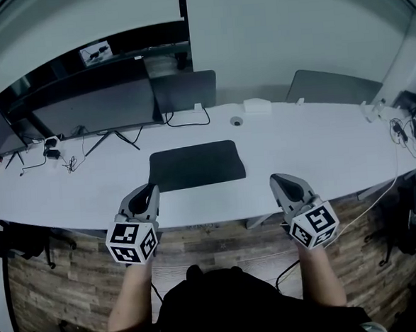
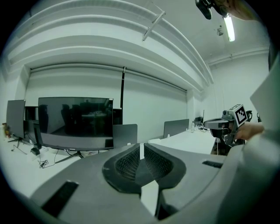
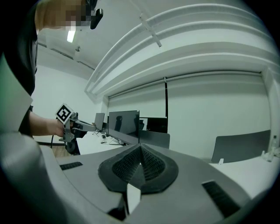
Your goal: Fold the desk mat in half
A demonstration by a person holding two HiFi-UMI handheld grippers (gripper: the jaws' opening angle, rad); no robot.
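The mat point(image 1: 196, 164) lies flat on the white surface point(image 1: 320, 147), midway along its near edge. My left hand-held gripper point(image 1: 151, 189) hovers near the mat's near-left corner, almost clenched, with a thin slit and nothing in it. My right hand-held gripper point(image 1: 278, 180), well right of the mat, is clenched and empty.

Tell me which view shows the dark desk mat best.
The head view: the dark rectangular desk mat lies flat on the white desk, its whole outline visible. The left gripper view and right gripper view show none of it; each looks across the room, its own fingers filling the lower frame.
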